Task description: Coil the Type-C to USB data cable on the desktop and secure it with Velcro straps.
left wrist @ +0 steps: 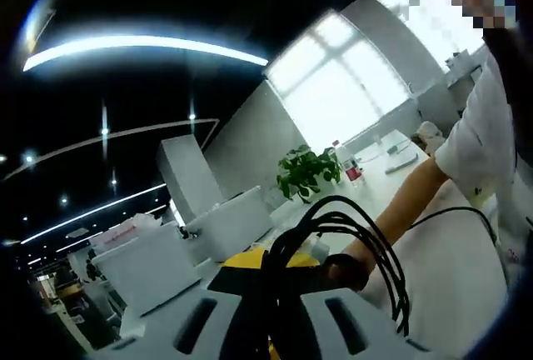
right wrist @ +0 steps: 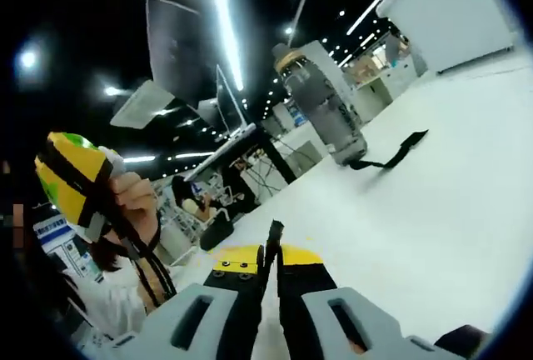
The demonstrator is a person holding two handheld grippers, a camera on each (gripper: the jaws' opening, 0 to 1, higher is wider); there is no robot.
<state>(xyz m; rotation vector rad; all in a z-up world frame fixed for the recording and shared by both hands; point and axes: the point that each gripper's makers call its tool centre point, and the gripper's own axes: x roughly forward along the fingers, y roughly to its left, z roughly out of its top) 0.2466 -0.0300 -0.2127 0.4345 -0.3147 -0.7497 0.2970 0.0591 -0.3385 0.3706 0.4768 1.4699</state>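
In the left gripper view my left gripper [left wrist: 271, 262] is shut on a bundle of black cable [left wrist: 366, 239], whose loops fan out up and to the right of the jaws. A person's hand [left wrist: 348, 270] and forearm sit just behind the loops. In the right gripper view my right gripper [right wrist: 268, 262] is shut on a thin black Velcro strap [right wrist: 273, 235] that sticks up between the yellow jaw tips. The left gripper [right wrist: 73, 181] shows at the left in a hand, held high, with cable strands [right wrist: 148, 264] hanging from it.
A second black strap [right wrist: 398, 153] lies on the white desk [right wrist: 416, 235] beside a grey bottle [right wrist: 323, 110]. White boxes [left wrist: 150, 264], a potted plant [left wrist: 306, 172] and a small bottle [left wrist: 350, 164] stand further back on the desk [left wrist: 454, 268].
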